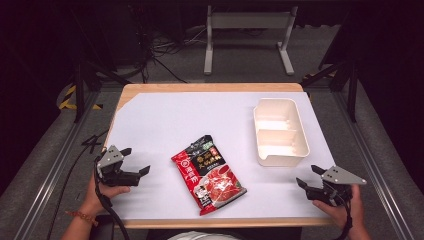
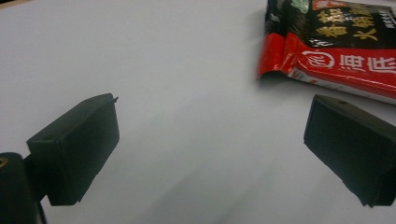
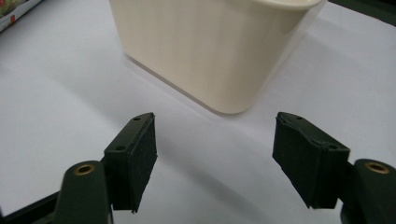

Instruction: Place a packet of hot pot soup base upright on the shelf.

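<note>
Red and black printed food pouch (image 1: 209, 174) flat mid table (image 1: 165, 120), cream two-compartment plastic tray (image 1: 279, 132) far right, left tongs (image 1: 136, 161) spread, empty, right tongs (image 1: 309, 176) spread before tray.

Left gripper (image 1: 135, 160) and right gripper (image 1: 307, 176), jaws wide apart, each hand-held

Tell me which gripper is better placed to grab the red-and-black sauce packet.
Probably left. The left gripper sits open beside the red-and-black plastic sauce packet, whose edge shows just past its jaws. The right gripper faces the cream plastic two-compartment container.
</note>
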Motion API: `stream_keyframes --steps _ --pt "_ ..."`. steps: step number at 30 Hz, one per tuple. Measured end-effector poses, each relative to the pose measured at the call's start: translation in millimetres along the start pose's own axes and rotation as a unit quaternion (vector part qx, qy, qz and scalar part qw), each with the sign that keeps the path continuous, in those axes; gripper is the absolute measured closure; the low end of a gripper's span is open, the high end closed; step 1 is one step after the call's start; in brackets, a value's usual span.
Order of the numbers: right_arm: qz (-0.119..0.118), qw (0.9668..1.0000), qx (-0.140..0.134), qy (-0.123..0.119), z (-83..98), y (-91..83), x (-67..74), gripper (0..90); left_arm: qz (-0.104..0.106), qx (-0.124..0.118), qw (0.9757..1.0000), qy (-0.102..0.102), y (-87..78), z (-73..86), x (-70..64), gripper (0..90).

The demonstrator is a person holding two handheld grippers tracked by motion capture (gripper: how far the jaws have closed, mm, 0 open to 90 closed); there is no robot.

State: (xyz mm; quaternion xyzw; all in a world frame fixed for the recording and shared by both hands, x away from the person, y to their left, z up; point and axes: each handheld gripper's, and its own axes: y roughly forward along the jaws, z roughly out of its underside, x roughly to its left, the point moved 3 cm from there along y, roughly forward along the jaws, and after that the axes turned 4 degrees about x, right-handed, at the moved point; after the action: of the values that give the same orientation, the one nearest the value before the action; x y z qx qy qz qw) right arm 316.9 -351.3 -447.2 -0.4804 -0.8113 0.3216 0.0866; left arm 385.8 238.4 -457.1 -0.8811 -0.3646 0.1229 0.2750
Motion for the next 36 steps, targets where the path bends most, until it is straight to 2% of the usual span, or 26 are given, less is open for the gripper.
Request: stream_keyframes --steps 1,2,3,4,12,14,19,20,23,25,27,30,32,36 --pt "0.0 1.0 0.0 -0.001 0.0 0.2 -0.3 30.0 0.004 0.004 1.0 0.0 1.6 -0.7 -1.4 4.4" --pt "0.0 1.0 0.0 -0.003 -0.4 0.2 -0.1 30.0 0.016 0.011 0.9998 0.003 4.5 -1.5 -4.7 4.5" --pt "0.0 1.0 0.0 -0.003 -0.6 0.2 0.5 30.0 0.017 0.016 0.9997 0.009 5.5 -1.9 -5.7 4.6" --pt "0.0 1.0 0.0 -0.003 -0.6 0.2 0.5 30.0 0.017 0.016 0.9997 0.009 5.5 -1.9 -5.7 4.5" --pt "0.002 0.9999 0.005 -0.013 -3.1 1.1 4.8 29.7 0.06 0.016 0.9981 0.006 10.1 -8.6 -10.2 6.3" --pt "0.001 0.9999 0.007 -0.012 -3.1 2.1 4.5 29.7 0.07 0.025 0.9971 0.014 15.5 -13.6 -12.0 6.9" --pt "-0.002 0.9998 0.011 -0.015 -2.6 3.7 5.4 29.7 0.107 0.044 0.993 0.022 33.9 -26.9 -17.2 6.2" --pt "-0.002 0.9998 0.011 -0.015 -2.4 3.8 5.3 29.7 0.124 0.05 0.9909 0.02 39.2 -29.9 -19.0 6.1" --pt "-0.003 0.9998 0.013 -0.014 -2.1 4.7 5.2 29.7 0.141 0.062 0.9876 0.028 50.9 -40.7 -22.1 5.9" --pt "-0.004 0.9997 0.016 -0.016 -2.2 5.3 5.8 29.6 0.154 0.067 0.9854 0.027 57.8 -47.5 -22.6 5.9" --pt "-0.005 0.9997 0.017 -0.017 -2.2 5.7 6.0 29.5 0.17 0.073 0.9823 0.027 66.6 -55.3 -24.8 6.1" --pt "-0.005 0.9997 0.017 -0.015 -1.7 5.8 5.5 29.5 0.183 0.084 0.9787 0.039 78.4 -64.1 -29.6 6.2" --pt "-0.006 0.9997 0.017 -0.014 -1.3 5.9 5.0 29.5 0.181 0.09 0.9783 0.045 86.5 -68.8 -32.3 7.6" --pt "-0.008 0.9997 0.02 -0.015 -0.8 7.0 5.3 29.5 0.197 0.107 0.9733 0.05 101.2 -75.8 -35.8 9.3"
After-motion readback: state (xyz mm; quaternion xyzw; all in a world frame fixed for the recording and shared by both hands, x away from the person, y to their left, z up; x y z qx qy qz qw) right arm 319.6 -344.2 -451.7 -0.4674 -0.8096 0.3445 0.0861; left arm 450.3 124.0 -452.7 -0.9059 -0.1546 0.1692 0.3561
